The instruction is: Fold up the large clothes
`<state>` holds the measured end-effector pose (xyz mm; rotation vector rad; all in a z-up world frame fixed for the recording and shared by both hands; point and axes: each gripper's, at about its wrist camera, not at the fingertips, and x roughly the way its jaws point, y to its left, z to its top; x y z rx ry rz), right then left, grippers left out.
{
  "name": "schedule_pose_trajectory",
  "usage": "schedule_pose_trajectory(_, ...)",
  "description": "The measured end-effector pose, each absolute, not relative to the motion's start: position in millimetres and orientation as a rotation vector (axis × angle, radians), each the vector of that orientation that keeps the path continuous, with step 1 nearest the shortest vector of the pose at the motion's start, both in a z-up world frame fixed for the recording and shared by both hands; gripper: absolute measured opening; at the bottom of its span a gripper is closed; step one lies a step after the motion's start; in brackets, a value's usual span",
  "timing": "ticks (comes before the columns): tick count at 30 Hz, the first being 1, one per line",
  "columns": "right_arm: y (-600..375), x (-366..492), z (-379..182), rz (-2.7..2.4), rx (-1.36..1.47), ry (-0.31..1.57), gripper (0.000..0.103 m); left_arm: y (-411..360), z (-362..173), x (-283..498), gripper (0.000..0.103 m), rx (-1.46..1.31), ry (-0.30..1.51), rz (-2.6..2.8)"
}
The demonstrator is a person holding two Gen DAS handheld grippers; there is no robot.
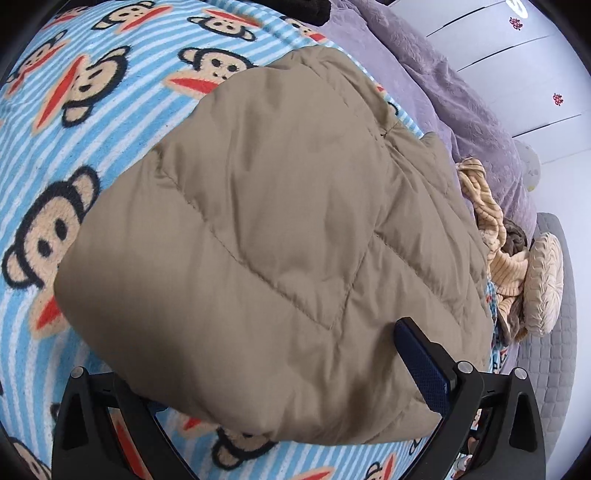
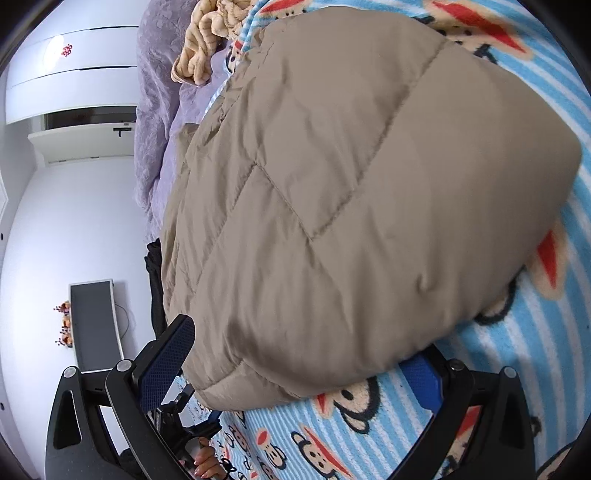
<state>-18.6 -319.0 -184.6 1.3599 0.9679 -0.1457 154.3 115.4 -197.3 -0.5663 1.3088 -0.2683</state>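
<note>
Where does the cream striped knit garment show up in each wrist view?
Left wrist: cream striped knit garment at the right edge, beyond the tan padded jacket.
Right wrist: it lies at the top, left of centre, above the jacket.
Shared landmark: the purple bedding beside it.

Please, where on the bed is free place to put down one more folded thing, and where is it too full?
Free: the monkey-print blanket beyond and beside the folded tan padded jacket, and the strip in front of it. Crowded: the purple cover side, where a striped cream garment and a round cushion lie against the jacket's edge.
</note>
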Motion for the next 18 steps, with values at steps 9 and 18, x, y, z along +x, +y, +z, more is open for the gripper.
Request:
schedule_pose_trajectory(9, -311, 7, -208, -0.094, 1.408, 0.967, 0.103, 117, -208, 161, 0.070, -0.628, 1.299, -0.291)
schedule_pose_trajectory(18, -314, -3, -202, -0.138, 1.431, 0.943, 0.042, 113, -169, 153, 0.021, -0.485, 1.191, -0.348)
